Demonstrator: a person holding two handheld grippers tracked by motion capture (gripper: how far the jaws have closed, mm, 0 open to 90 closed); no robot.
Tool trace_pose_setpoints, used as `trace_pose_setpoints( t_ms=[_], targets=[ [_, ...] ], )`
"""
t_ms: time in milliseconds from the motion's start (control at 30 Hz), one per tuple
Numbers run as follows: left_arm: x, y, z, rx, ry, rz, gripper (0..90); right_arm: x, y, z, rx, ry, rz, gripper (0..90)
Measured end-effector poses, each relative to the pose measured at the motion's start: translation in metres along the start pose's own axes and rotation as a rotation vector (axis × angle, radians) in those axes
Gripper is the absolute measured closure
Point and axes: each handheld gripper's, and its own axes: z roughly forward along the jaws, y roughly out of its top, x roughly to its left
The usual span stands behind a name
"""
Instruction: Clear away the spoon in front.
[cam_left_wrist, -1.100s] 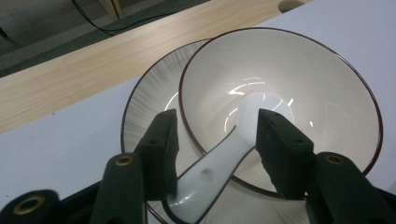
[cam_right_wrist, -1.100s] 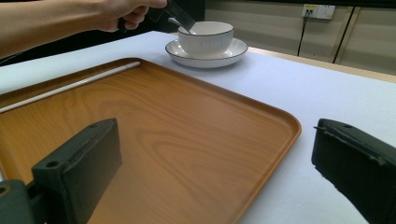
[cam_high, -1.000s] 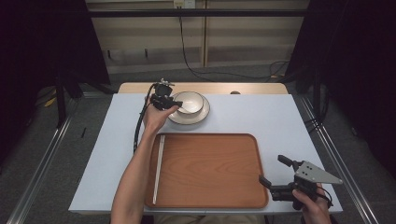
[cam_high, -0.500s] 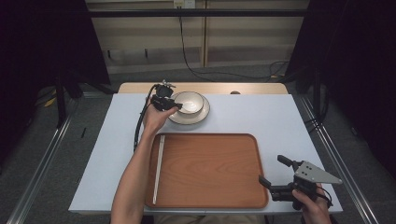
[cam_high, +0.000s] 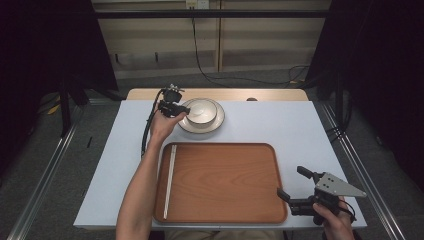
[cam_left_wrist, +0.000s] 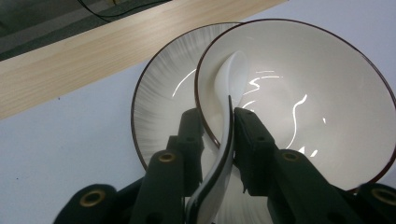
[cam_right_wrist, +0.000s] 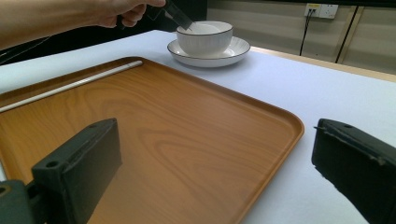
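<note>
1. High view: left tongs (cam_high: 181, 108) at the bowl (cam_high: 202, 112), which stands on its saucer (cam_high: 218, 121) (beyond the tray (cam_high: 220, 182)); right tongs (cam_high: 292, 186) unmoved.
2. Left gripper view: jaws pinch the spoon (cam_left_wrist: 227, 109) handle, its scoop inside the bowl.
3. Right gripper view: jaws wide apart, empty.

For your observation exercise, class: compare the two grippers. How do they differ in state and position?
The left gripper is shut on the white spoon at the bowl; the right gripper is open and holds nothing. The left one reaches to the far side of the table, while the right one sits near its front right corner, beside the tray. Both are hand-held, with black jaws.
</note>
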Motion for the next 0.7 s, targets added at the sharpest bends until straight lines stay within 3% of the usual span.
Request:
trace_pose_setpoints(
  t_ms=[67,200,233,267,333,467,500,567,700],
  targets=[
    [0.000,0.001,-0.001,0.009,0.005,0.013,75.5,0.000,0.000,0.000,0.000,0.000,0.000,1.2],
    [-0.003,0.002,-0.004,-0.017,0.000,-0.012,79.8,0.000,0.000,0.000,0.003,0.005,0.000,1.3],
    [-0.001,0.002,-0.007,0.003,0.003,0.011,81.0,0.000,0.000,0.000,0.003,0.004,-0.003,1.3],
    [-0.001,0.002,-0.007,-0.010,-0.010,0.004,82.0,0.000,0.000,0.000,0.005,0.004,0.000,1.2],
    [-0.002,0.003,-0.009,-0.010,0.003,0.010,83.8,0.000,0.000,0.000,0.003,0.004,-0.002,1.3],
    [-0.005,0.004,-0.009,-0.007,0.011,0.000,84.4,0.000,0.000,0.000,0.003,0.001,0.001,1.3],
    [-0.003,0.003,-0.009,-0.014,-0.011,-0.016,84.4,0.000,0.000,0.000,0.001,-0.001,0.002,1.3],
    [-0.003,0.003,-0.010,-0.007,-0.006,-0.023,84.4,0.000,0.000,0.000,0.002,0.004,-0.001,1.3],
    [-0.003,0.002,-0.013,-0.038,-0.020,-0.042,84.5,0.000,0.000,0.000,-0.001,-0.002,0.004,1.3]
  ],
)
